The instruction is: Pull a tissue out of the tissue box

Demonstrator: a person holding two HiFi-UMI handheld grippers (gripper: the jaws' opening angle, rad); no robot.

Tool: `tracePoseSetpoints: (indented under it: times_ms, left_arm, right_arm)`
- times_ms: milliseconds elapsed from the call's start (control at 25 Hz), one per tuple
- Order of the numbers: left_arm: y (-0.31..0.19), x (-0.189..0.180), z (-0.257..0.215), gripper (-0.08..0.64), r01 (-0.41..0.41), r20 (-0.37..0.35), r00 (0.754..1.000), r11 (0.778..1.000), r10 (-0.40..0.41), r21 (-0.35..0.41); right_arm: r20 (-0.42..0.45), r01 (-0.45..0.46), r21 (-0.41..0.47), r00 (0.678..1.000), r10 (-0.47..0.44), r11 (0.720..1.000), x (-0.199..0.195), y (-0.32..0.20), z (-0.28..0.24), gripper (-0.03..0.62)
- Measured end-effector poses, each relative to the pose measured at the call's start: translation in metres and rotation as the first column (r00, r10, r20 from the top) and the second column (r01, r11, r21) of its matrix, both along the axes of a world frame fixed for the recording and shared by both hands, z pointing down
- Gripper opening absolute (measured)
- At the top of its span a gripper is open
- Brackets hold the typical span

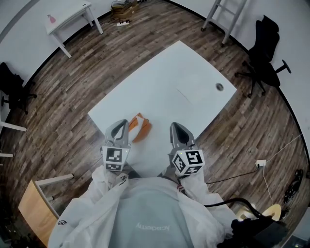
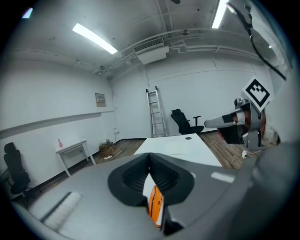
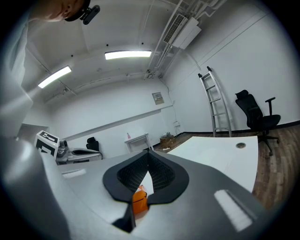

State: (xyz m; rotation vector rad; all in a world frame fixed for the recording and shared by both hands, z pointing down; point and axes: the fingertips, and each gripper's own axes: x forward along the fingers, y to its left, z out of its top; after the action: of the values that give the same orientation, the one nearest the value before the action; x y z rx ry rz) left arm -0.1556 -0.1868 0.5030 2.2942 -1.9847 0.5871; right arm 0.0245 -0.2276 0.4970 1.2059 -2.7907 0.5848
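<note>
An orange tissue box (image 1: 140, 127) lies on the white table (image 1: 184, 72) near its front edge. It sits just ahead of my left gripper (image 1: 120, 124) and a little to that gripper's right. That gripper is shut with nothing in it. My right gripper (image 1: 175, 126) hovers further right, also shut and empty. In the left gripper view the closed tips (image 2: 150, 157) meet above the orange box (image 2: 156, 204), and the right gripper (image 2: 233, 120) shows at the right. In the right gripper view the box (image 3: 139, 202) shows below the shut tips (image 3: 149, 153).
A round cable hole (image 1: 219, 87) is in the table's far right corner. A black office chair (image 1: 264, 48) and a ladder (image 1: 225, 14) stand beyond the table. A small white side table (image 1: 72, 19) is at far left, and a wooden piece (image 1: 36, 206) is on the floor at near left.
</note>
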Motion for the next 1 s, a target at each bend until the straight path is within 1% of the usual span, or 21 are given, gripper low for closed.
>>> tracePoseSetpoints:
  times_ms: [200,440,760,800,1000]
  left_arm:
    - [0.000,0.005,0.006,0.000,-0.018,-0.016,1.000,1.000,0.017,-0.010]
    - [0.000,0.009,0.009,0.008,-0.044,-0.013,0.999,0.999,0.043,-0.030]
    - [0.000,0.017,0.034,0.170,-0.094,-0.015,0.996,0.986,0.093,-0.141]
    - [0.001,0.020,0.036,0.201,-0.108,-0.020,0.994,0.983,0.106,-0.149]
    - [0.002,0.034,0.054,0.304,-0.171,-0.030,0.985,0.961,0.168,-0.218]
  right_arm:
    - [-0.006,0.004,0.001,1.000,-0.004,1.000,-0.002,0.002,0.001,0.002]
    - [0.000,0.016,0.008,1.000,-0.016,1.000,-0.009,0.001,-0.001,0.002]
    - [0.009,0.010,0.006,1.000,-0.010,1.000,-0.008,-0.002,-0.001,0.002]
    - [0.010,0.009,0.006,1.000,-0.009,1.000,-0.007,-0.002,-0.001,0.002]
    - [0.024,-0.004,-0.005,1.000,0.004,1.000,-0.004,-0.002,-0.001,0.002]
